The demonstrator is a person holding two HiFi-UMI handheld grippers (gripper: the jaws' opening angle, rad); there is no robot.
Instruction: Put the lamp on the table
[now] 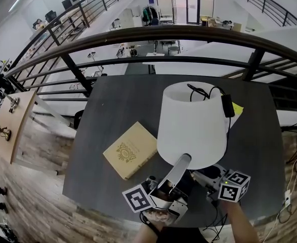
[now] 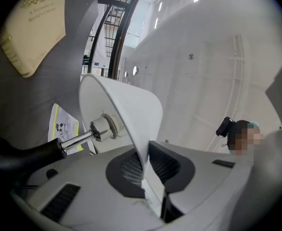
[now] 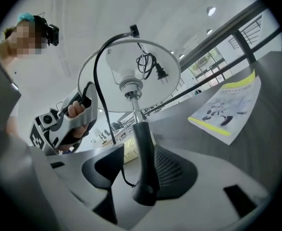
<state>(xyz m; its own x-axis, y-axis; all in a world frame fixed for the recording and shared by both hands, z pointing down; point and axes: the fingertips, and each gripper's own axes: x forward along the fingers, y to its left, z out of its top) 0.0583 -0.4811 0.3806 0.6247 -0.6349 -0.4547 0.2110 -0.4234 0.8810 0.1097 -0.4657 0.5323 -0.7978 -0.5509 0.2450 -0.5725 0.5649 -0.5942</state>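
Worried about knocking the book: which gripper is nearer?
Left. The left gripper, pinching the lampshade rim, is just right of the book; the right gripper, on the lamp stem, is farther right.

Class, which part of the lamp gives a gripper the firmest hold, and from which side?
Probably the black stem below the socket, taken from the side, square across its axis, as the right gripper does. It is narrow, round and rigid, so it fits between the jaws. The shade is a thin flaring wall; the left gripper only pinches its rim.
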